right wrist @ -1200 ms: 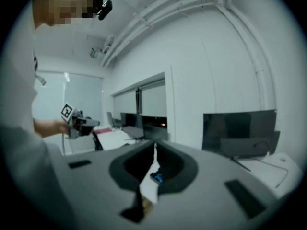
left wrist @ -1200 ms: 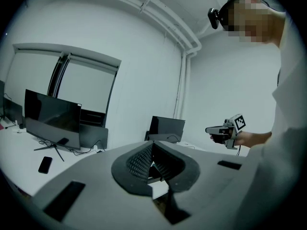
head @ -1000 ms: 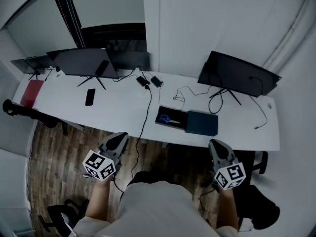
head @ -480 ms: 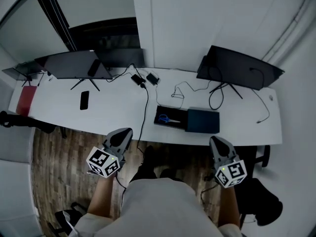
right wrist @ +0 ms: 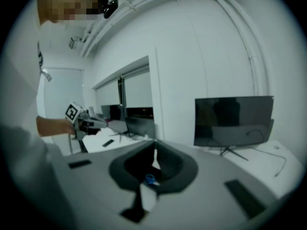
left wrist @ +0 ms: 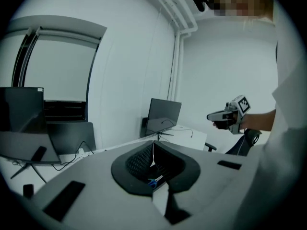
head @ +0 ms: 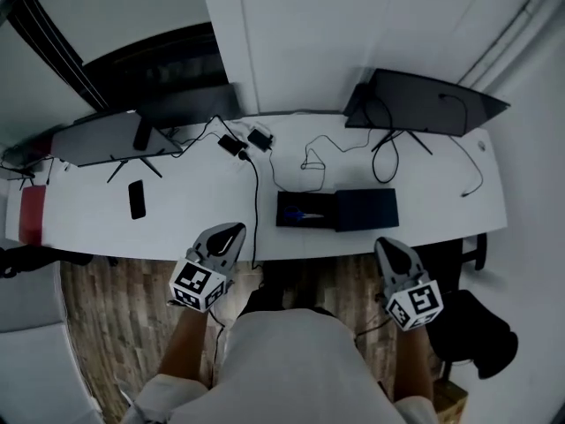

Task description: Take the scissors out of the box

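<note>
The blue-handled scissors [head: 307,213] lie inside the dark open box [head: 282,223] on the long white counter [head: 177,210], untouched. The left tool [head: 228,235] and right tool [head: 389,248] hang short of its edge, both pressed together and empty. This looks like the approach step; next, one tool must spread and reach in.

Long white desk [head: 194,193]: open dark rectangular box [head: 284,210] near front edge, centre; blue-handled scissors [head: 306,213] inside it; dark flat lid [head: 366,208] just beside it, right. Black flat monitor [head: 424,102] back right; second black monitor [head: 101,138] back left, black slab phone [head: 137,199] before it; red flat notebook [head: 31,215] at left end
</note>
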